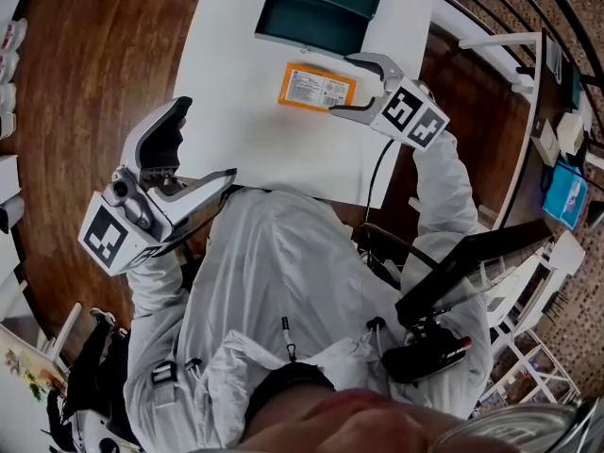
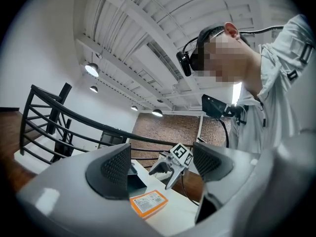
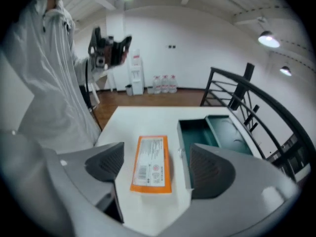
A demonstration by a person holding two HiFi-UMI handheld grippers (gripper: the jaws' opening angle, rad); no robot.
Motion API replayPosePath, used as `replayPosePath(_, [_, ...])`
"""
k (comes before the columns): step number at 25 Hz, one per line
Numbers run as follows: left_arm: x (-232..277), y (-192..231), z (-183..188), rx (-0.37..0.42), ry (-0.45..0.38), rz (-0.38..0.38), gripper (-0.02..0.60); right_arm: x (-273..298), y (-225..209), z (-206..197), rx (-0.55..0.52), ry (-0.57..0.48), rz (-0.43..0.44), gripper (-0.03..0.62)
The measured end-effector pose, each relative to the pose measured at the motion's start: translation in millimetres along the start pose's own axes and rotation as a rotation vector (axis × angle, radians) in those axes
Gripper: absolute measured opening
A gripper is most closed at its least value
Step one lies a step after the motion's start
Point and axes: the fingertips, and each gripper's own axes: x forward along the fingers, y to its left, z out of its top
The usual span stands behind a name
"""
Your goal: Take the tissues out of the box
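An orange pack of tissues [image 1: 317, 88] lies flat on the white table [image 1: 255, 149], just in front of the open dark green box [image 1: 321, 12]. My right gripper [image 1: 342, 85] stands open at the pack's right end, its pads not touching it. In the right gripper view the pack [image 3: 153, 163] lies on the table between and beyond the spread jaws, with the box [image 3: 212, 132] to its right, its inside bare. My left gripper [image 1: 208, 138] is held open off the table's left edge, with nothing between its jaws. Past its jaws the left gripper view shows the pack [image 2: 148, 202].
The table's near edge meets the person's white sleeves and torso. Wooden floor lies to the left. A black railing [image 3: 247, 98] runs behind the table, and shelves with small items stand at the right [image 1: 566, 187].
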Motion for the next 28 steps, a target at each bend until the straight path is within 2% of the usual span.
replayPosePath(2, [1.2, -6.6, 5.1, 0.008, -0.003, -0.017, 0.408, -57.3, 1.9, 43.0, 0.106, -0.264, -0.04, 0.436])
replayPosePath(5, [4.7, -16.4, 10.1, 0.019, 0.007, -0.044, 0.408, -160.2, 12.3, 89.6, 0.345, -0.766, -0.073, 0.437])
replayPosePath(6, [8.8, -19.8, 11.5, 0.025, 0.011, -0.063, 0.408, -189.4, 16.7, 90.6, 0.402, -0.893, -0.105, 0.437])
replayPosePath(8, [21.7, -28.4, 14.6, 0.042, 0.02, -0.11, 0.408, -228.7, 26.6, 73.6, 0.474, -1.029, -0.206, 0.437])
replayPosePath(11, [44.3, -49.5, 16.1, 0.068, 0.036, -0.166, 0.408, -253.8, 40.7, 30.0, 0.542, -1.051, -0.35, 0.437])
replayPosePath(14, [62.4, -79.5, 8.9, 0.088, 0.057, -0.209, 0.408, -270.7, 57.8, -9.9, 0.606, -1.067, -0.415, 0.437])
replayPosePath(20, [76.5, -116.8, 0.4, 0.119, 0.088, -0.244, 0.408, -289.4, 83.4, -35.8, 0.617, -1.099, -0.443, 0.437])
replayPosePath(28, [73.1, -136.7, -0.3, 0.148, 0.076, -0.225, 0.408, -292.8, 97.1, -39.5, 0.583, -1.092, -0.424, 0.436])
